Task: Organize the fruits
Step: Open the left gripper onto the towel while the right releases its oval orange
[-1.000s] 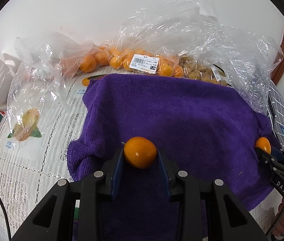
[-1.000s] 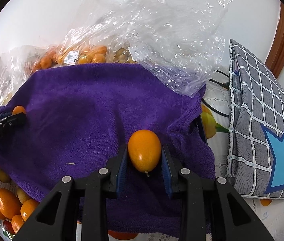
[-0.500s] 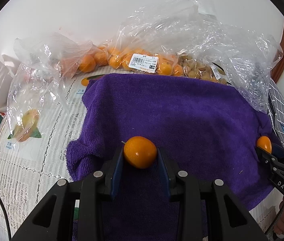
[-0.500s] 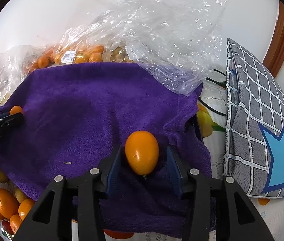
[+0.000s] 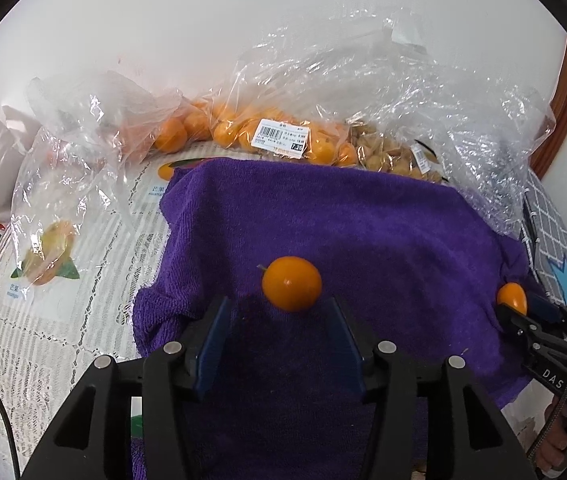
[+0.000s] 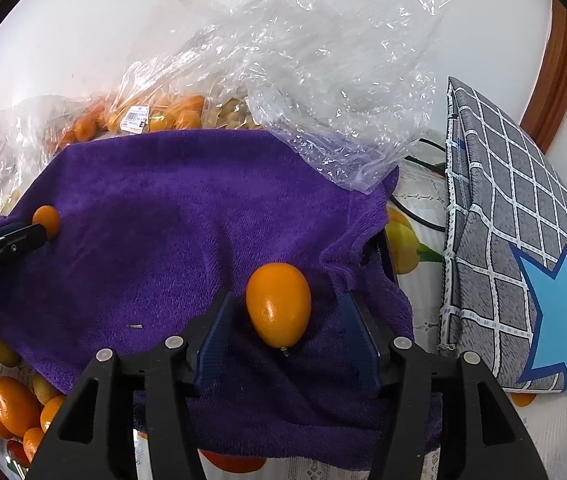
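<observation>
My left tool [image 5: 277, 330] has just been opening: its blue pads stand apart, and the small round orange fruit [image 5: 291, 283] lies loose on the purple towel [image 5: 323, 216] between and just ahead of the fingertips, touching neither pad that I can see. Its short stem points up and to the left.

My right tool [image 6: 285, 330] has likewise just been opening. The egg-shaped orange fruit [image 6: 278, 303] sits on the towel between the spread pads with a gap on each side, its stem end turned toward me. So both tools are released, each with a fruit resting free between its fingers.

From the left camera I can see the right tool off at the towel's right edge with its fruit at the tip; from the right camera the left tool shows at the far left of the towel with the round fruit beside it.

The towel is spread over the desk [image 5: 43, 320], which carries a white lace cloth with printed fruit pictures. Behind the towel lie crumpled clear plastic bags [image 6: 323, 80]; one holds many more orange fruits [image 5: 223, 130] and bears a white price label [image 5: 282, 138], and another holds pale tan fruit [image 5: 387, 156]. A grey checked cushion with a blue star [image 6: 523, 240] stands to the towel's right. More loose orange fruits [image 6: 11, 404] lie near the towel's lower left corner in the right camera.
</observation>
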Available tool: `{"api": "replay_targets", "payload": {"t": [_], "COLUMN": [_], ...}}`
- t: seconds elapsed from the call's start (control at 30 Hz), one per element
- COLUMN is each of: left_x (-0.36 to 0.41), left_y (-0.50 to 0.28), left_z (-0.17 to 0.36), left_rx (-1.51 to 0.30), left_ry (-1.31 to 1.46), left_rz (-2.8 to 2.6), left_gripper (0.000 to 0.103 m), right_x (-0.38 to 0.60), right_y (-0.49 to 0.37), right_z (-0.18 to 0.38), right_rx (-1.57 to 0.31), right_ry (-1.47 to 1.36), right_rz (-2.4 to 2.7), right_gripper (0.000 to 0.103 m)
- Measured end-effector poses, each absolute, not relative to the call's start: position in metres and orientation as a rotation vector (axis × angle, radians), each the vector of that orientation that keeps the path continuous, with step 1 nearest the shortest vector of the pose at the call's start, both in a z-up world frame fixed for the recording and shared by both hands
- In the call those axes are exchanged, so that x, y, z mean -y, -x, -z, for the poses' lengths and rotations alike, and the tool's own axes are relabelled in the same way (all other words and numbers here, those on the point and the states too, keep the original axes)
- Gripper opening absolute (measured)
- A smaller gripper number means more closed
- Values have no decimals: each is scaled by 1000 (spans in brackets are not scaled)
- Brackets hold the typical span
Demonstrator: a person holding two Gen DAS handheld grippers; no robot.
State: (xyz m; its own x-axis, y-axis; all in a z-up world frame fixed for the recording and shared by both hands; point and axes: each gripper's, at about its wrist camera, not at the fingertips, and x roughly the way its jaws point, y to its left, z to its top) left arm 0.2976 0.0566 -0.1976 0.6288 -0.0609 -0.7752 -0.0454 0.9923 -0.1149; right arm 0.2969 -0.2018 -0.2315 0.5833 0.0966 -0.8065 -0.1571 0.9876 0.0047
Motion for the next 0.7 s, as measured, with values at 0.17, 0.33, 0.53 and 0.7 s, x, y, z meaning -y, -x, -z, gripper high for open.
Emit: {"api": "replay_targets", "payload": {"t": [0.17,0.33,0.53,0.7], "left_x": [-58,-60,-65,-66], "left_y": [-295,-290,-288,-288], "left_z": [193,186,182,180], "left_rx": [-862,-819,-792,-771], "left_ry": [149,154,165,177], "left_rz": [15,1,-15,-16], "left_gripper": [49,49,49,49], "right_x": [204,206,208,209], "right_y": [-294,-292,-289,-289], "right_z": [229,225,221,217], "right_rx": [-926,-907,-883,-870], "right_ry": [62,42,42,26], "right_rz": [-140,-142,-125,-125], "right_gripper": [58,60,60,60]}}
